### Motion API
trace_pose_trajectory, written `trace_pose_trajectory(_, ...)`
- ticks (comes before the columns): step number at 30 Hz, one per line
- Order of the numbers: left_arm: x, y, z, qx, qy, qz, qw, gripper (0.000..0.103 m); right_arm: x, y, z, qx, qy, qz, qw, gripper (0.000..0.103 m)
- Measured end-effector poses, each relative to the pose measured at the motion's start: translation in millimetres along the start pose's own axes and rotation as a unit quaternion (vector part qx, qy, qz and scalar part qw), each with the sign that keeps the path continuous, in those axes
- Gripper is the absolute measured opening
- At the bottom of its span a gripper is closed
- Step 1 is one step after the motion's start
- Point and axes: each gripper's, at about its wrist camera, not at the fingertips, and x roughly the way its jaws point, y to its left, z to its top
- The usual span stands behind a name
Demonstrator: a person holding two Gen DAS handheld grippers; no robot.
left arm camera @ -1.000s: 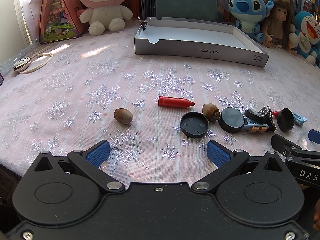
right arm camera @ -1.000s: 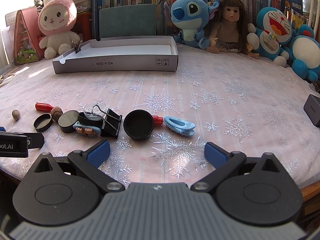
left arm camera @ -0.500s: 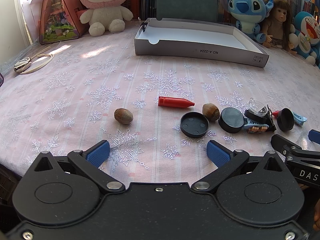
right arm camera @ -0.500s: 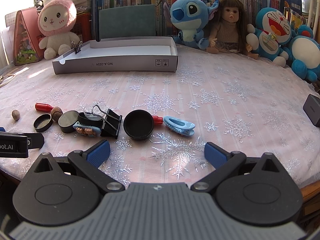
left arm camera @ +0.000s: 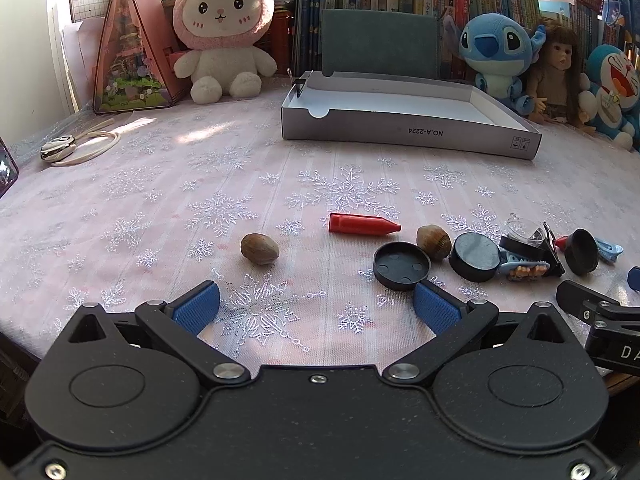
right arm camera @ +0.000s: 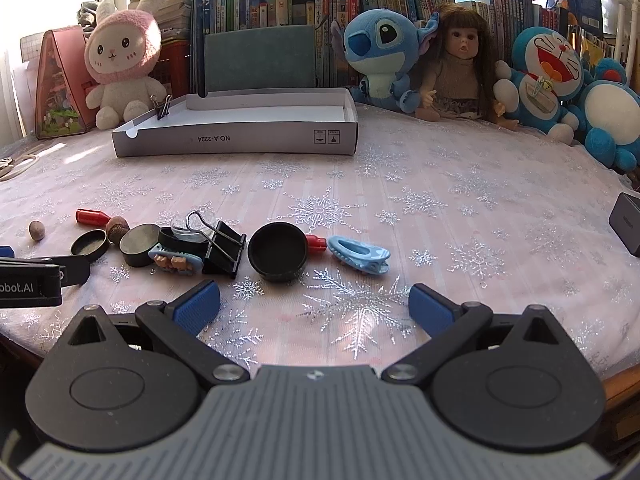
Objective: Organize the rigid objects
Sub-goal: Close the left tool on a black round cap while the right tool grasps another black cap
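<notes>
Small objects lie scattered on the pink snowflake tablecloth. The left wrist view shows a brown nut (left arm camera: 259,249), a red crayon (left arm camera: 363,224), a second nut (left arm camera: 433,237) and two black lids (left arm camera: 401,265) (left arm camera: 475,257). My left gripper (left arm camera: 316,308) stands open near the table's front edge, nothing between its fingers. In the right wrist view a black cup-shaped lid (right arm camera: 278,254), a blue hair clip (right arm camera: 359,255) and a black binder clip (right arm camera: 224,248) lie just ahead of my right gripper (right arm camera: 314,306), which is open and empty. A shallow white box (right arm camera: 240,128) sits at the back.
Plush toys (right arm camera: 124,60) (right arm camera: 380,56), a doll (right arm camera: 458,64) and a pink triangular house (left arm camera: 128,48) line the back edge before bookshelves. A cord with a metal piece (left arm camera: 76,146) lies at the far left. A dark device (right arm camera: 626,222) sits at the right edge.
</notes>
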Motion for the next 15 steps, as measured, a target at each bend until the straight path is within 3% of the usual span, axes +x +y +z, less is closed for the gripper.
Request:
trace_pose_trajectory(6,-3,0,-3,-0.001,-0.004,0.003,1.0,0.103,0,-2,-4,-0.005,-0.016,0.008,1.0,0.103)
trace_pose_trajectory(11,-15,-5,-4,0.019,-0.031,-0.028,0.9989,0.076,-2,-3,-3,0.0,-0.023,0.019,1.0,0.1)
trace_pose_trajectory(15,-24,-13,-5,0.044,-0.065,-0.038,0.9962,0.071,-9,1,-3,-0.017,-0.047,0.028,0.998,0.096)
